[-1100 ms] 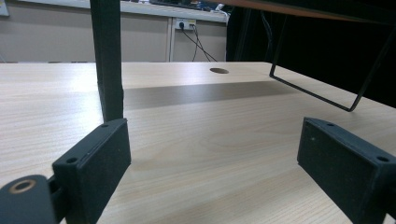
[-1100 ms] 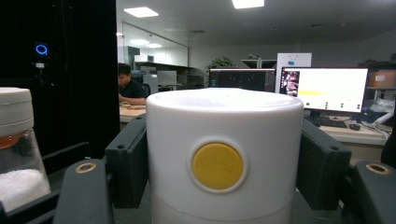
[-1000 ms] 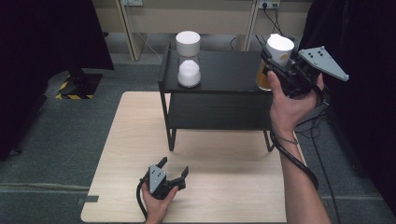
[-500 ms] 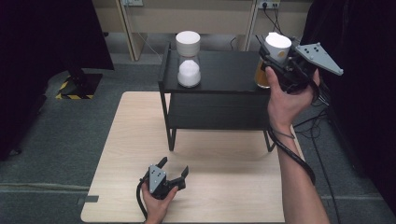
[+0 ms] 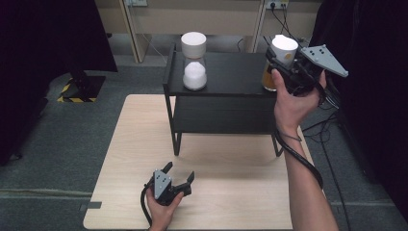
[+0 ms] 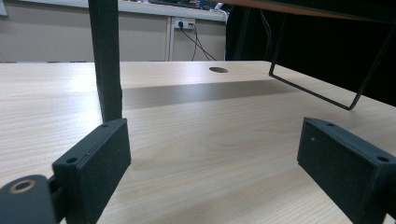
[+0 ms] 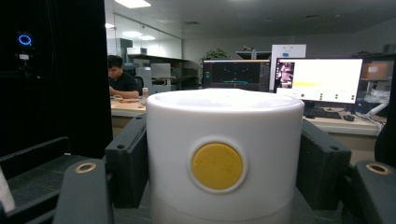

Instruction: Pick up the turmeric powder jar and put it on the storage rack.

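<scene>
- Two black jaws of the right gripper (image 5: 283,57) squeeze the white cap of the orange jar (image 7: 224,163), one on each side.
- That jar sits at the 2 o'clock corner of the black shelf (image 5: 231,72).
- Its twin, the white jar (image 5: 194,62), stands at 11 o'clock on the same shelf.
- Down at 6 o'clock, the left gripper (image 5: 177,175) rests wide open on the wooden table (image 5: 231,192), holding nothing.
- I think the step is lifting the orange jar; next, raise it straight up.
</scene>
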Available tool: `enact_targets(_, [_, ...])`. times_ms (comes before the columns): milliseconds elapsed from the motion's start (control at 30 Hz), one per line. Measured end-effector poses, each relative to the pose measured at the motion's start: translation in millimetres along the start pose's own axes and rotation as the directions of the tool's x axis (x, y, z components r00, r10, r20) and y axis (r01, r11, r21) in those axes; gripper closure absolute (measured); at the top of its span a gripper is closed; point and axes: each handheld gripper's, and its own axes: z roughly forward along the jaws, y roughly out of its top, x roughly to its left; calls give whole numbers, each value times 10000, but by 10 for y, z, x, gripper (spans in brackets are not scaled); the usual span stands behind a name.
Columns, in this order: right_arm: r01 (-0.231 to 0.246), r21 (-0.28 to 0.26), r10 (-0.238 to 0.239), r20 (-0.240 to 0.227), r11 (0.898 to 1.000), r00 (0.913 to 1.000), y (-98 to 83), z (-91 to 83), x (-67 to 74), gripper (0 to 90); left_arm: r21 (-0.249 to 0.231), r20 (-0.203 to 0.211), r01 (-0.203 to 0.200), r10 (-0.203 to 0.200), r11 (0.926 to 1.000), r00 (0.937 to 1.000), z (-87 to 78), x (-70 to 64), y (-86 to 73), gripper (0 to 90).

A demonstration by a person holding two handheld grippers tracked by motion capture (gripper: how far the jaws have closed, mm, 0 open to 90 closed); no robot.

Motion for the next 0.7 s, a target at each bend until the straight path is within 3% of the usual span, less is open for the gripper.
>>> enact_targets(467, [59,-263,-62,-128,9996,9999,-69,-23,-20,296,12,2,-25,25,10000,10000,2,-2,2,91])
enact_targets(700, [-34,-306,26,-280,9995,9996,-72,-45,-42,212,-6,-3,-30,30,10000,10000,0,-3,-1,91])
